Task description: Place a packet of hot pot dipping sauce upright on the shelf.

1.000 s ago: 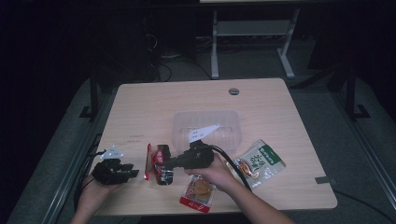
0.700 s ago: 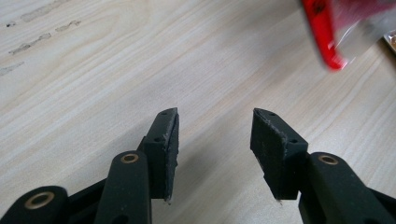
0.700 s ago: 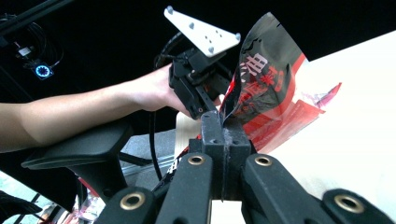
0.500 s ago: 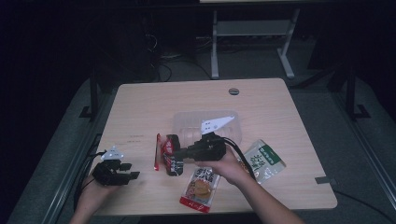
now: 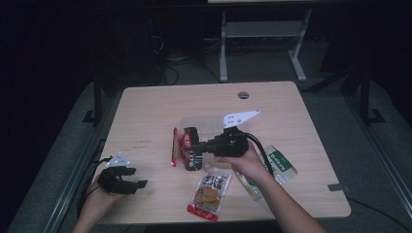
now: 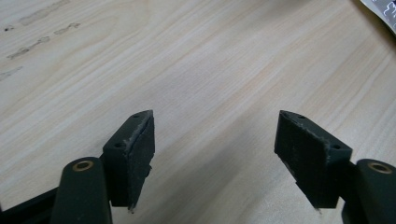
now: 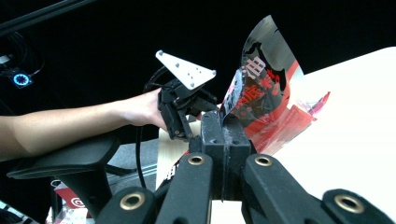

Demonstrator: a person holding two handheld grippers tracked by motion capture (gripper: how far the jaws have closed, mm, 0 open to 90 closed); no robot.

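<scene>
The right claw (image 5: 194,148) is clamped on a glossy black-and-red snack packet (image 5: 190,154) and holds it lifted off the pale wooden tabletop (image 5: 145,111), near the middle, just at the near left edge of a clear plastic tray (image 5: 204,121). In the right gripper view the packet (image 7: 254,88) stands up from the closed jaws. The left claw (image 5: 131,182) rests at the near left with its jaws apart; they have just been opening, and nothing lies between them. By my reading, the pick-up is done and the packet is not yet in the tray. An orange-and-white snack packet (image 5: 210,194) and a green-and-white packet (image 5: 282,165) lie near the right hand, apparently not yet handled; a thin red packet (image 5: 173,148) lies left of the held one.
</scene>
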